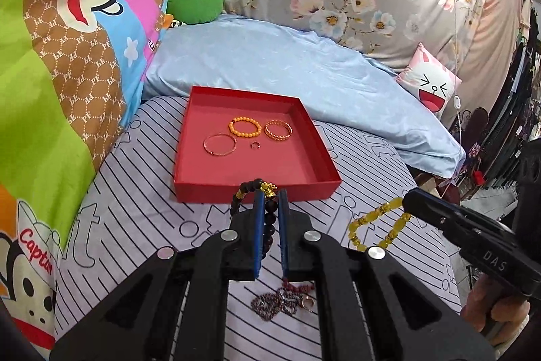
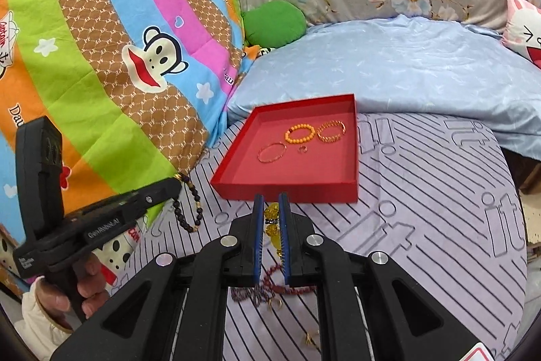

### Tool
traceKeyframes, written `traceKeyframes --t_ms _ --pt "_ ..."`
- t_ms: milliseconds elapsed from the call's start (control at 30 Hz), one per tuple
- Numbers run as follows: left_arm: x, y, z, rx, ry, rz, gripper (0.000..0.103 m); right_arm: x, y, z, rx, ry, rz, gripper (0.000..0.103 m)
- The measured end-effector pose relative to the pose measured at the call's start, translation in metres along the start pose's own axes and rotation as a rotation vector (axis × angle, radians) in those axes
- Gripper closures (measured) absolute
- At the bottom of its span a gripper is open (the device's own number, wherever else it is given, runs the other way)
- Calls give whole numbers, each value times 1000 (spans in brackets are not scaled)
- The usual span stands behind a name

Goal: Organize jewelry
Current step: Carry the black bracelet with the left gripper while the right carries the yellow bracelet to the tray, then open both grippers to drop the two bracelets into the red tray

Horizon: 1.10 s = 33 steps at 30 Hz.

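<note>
Left gripper [image 1: 270, 195] jaws are pinched on the dark bracelet [image 1: 267, 219]; right gripper [image 2: 270, 202] jaws are pinched on the yellow bracelet [image 2: 272, 225]. In both views the red tray [image 1: 257, 192] lies just above the jaws, mid-frame, about equally near both.

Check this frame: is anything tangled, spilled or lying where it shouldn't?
A dark red beaded chain lies bunched in a heap on the striped bedsheet, outside the red cardboard tray, where four pieces sit neatly apart. Nothing looks damaged.
</note>
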<state>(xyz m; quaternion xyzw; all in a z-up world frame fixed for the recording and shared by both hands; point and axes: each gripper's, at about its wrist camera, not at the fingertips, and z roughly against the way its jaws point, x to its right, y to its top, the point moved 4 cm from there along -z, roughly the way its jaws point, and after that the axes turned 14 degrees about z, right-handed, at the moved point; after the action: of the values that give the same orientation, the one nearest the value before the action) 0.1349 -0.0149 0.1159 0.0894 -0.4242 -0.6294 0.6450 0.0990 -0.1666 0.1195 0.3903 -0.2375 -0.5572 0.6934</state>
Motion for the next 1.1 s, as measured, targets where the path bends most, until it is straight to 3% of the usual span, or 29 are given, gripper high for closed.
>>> traceKeyframes --t_ms 267,533,800,1100 --pt "7 40 -32 21 18 -24 95 10 47 -44 11 5 25 94" --pt "2 79 -83 15 46 -17 95 25 75 -107 -33 26 13 94" --pt "-17 88 -126 -18 104 6 95 45 61 -165 -105 60 -52 94" --pt "-19 58 -174 -121 113 9 95 75 29 -190 -200 -49 -24 94"
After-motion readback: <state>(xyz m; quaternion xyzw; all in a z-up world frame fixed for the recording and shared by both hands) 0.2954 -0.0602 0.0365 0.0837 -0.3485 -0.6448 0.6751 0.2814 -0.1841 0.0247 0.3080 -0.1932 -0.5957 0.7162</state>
